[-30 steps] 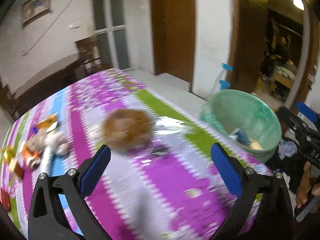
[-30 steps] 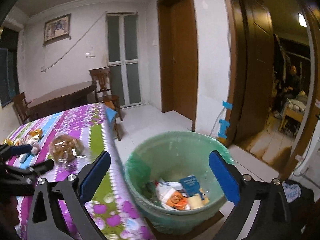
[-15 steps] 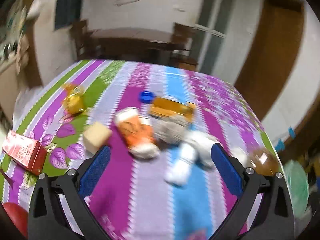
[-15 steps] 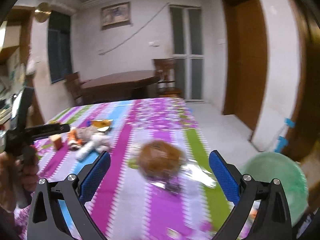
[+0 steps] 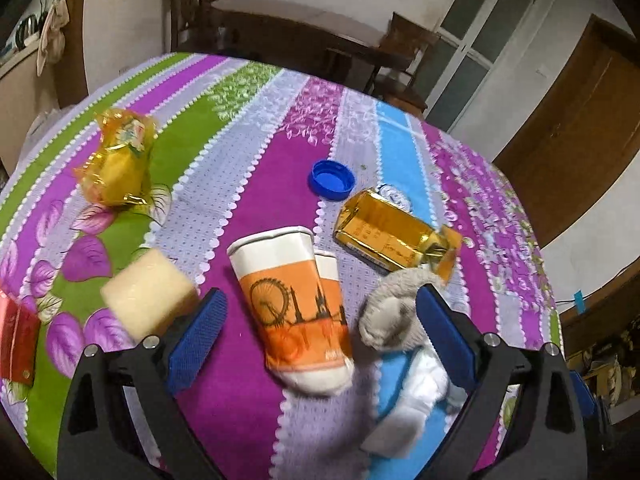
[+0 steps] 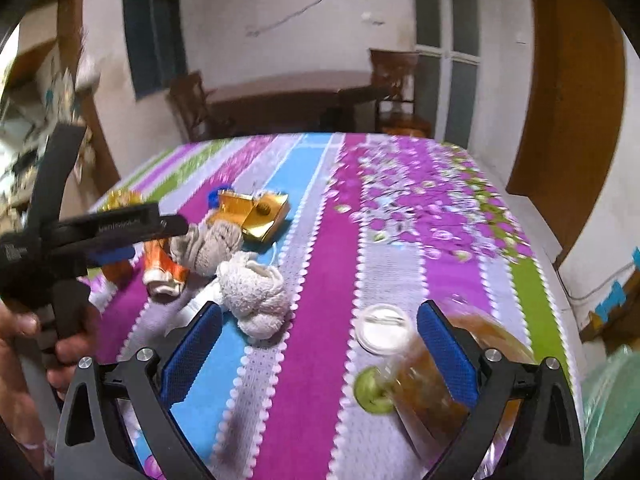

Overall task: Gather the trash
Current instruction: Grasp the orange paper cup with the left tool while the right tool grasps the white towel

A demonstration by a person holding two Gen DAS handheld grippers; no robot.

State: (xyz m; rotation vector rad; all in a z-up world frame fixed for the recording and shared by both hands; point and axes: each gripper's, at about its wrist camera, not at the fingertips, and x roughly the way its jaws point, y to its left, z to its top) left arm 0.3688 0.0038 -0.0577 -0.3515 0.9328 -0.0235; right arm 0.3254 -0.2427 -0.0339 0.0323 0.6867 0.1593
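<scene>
Left gripper sits low over the worktop, fingers wide apart but closing; the crushed orange paper cup lies on its side between them, pads not touching it yet. Left of that cup: pale yellow sponge block just beside the left pad, red carton at the frame edge, crumpled yellow wrapper further back. Right of the cup: grey balled sock against the right pad, white crumpled cloth below it, gold foil pack behind, blue bottle cap beyond that. Right gripper hovers over the worktop's near edge, fingers wide apart, nothing between them. Clear bag with brown contents lies by its right pad, partly behind it, blurred; contact unclear. White round lid and green disc sit just left of that bag. Green bin shows at the right-wrist view's lower right edge, off the worktop. A hand carries the left gripper at that view's left side.
</scene>
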